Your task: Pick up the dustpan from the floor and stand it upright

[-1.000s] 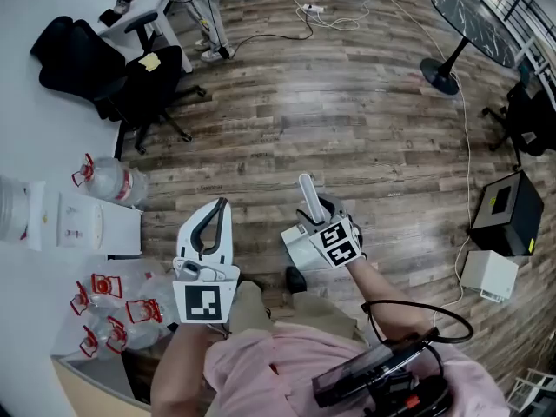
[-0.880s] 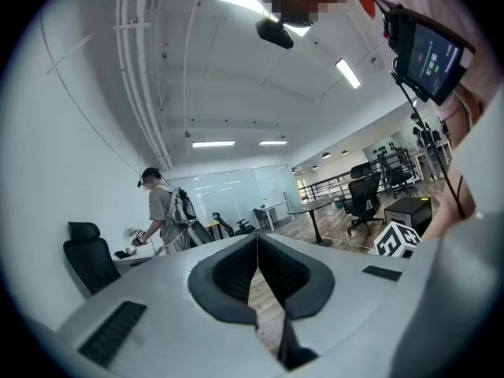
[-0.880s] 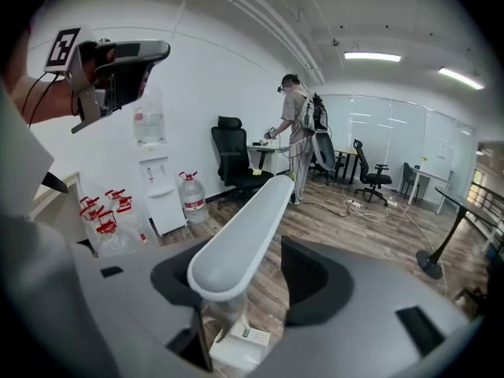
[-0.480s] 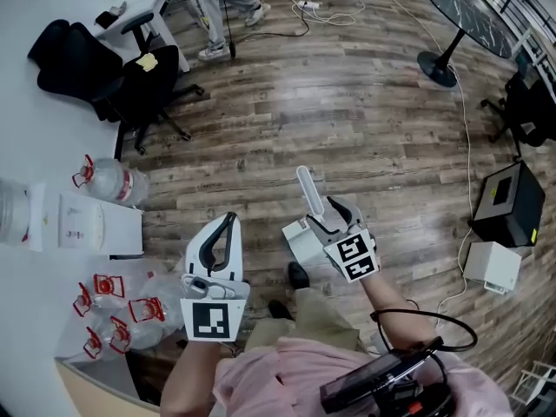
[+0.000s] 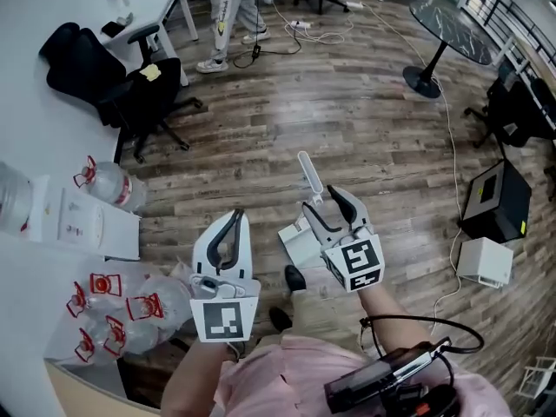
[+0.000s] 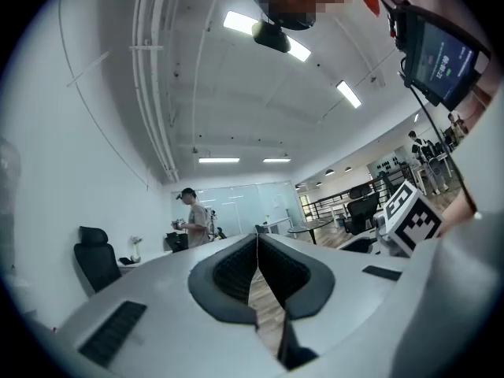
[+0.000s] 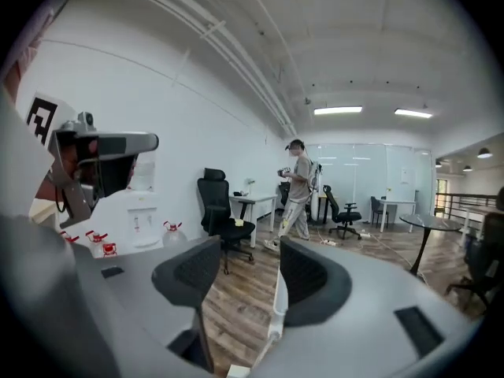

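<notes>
The white dustpan (image 5: 298, 242) stands on the wood floor just ahead of my feet, its long handle (image 5: 307, 173) pointing up. My right gripper (image 5: 318, 198) is open around the handle's lower part. In the right gripper view the handle (image 7: 277, 304) runs along the inner face of the right-hand jaw, with a wide gap to the other jaw. My left gripper (image 5: 235, 217) hovers to the left of the dustpan, apart from it. Its jaws are shut tip to tip on nothing (image 6: 257, 242).
Black office chairs (image 5: 130, 94) and a white desk (image 5: 156, 3) stand at the back left. Water jugs (image 5: 113, 307) and a dispenser (image 5: 78, 220) line the left wall. A round table (image 5: 456, 29), a black box (image 5: 491, 200), a white box (image 5: 482, 263) and floor cables (image 5: 452, 137) lie right. A person (image 5: 228, 7) stands far back.
Both grippers have drifted slightly right and lower in the head view. The dustpan handle stays between the right gripper's jaws. The person at the back has stepped to the right.
</notes>
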`<state>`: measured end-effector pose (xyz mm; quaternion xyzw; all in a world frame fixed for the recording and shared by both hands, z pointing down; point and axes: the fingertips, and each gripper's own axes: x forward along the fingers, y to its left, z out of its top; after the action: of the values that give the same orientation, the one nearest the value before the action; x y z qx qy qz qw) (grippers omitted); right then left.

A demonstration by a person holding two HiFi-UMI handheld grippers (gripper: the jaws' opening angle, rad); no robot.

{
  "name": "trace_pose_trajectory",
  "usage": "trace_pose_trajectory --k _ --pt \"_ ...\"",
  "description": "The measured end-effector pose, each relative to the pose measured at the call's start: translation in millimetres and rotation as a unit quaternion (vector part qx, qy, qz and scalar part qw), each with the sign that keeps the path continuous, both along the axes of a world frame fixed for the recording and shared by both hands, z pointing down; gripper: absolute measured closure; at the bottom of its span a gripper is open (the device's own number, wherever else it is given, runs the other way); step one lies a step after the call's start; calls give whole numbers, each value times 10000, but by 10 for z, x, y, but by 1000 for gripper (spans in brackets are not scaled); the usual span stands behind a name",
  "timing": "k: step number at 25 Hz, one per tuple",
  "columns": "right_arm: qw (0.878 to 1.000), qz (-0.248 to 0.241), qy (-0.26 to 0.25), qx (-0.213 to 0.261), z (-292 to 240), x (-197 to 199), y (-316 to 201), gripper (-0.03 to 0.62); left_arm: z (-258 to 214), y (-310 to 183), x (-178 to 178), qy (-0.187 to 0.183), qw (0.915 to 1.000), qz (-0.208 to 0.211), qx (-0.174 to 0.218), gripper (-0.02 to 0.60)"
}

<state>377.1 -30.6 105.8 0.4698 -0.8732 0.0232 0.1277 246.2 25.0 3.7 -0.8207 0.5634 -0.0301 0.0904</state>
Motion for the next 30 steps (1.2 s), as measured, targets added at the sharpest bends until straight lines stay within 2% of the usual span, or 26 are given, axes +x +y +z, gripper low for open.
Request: trace_pose_trajectory --k 6,9,12,17,30 --pt "9973 -140 -234 687 -664 -358 474 418 -423 370 -127 304 9976 -229 580 568" --pt "9947 -143 -293 974 -875 -488 650 492 -569 504 -141 398 9962 -244 742 568" --pt "9921 49 -334 1210 -1007 -494 766 588 -640 618 -146 459 9953 -225 827 568" --pt "9899 130 -310 1378 -1125 -453 929 592 -662 713 -157 377 9950 -260 883 568" --pt "9874 112 -335 1540 -1183 -389 1045 594 -676 787 -70 491 9937 -280 964 568"
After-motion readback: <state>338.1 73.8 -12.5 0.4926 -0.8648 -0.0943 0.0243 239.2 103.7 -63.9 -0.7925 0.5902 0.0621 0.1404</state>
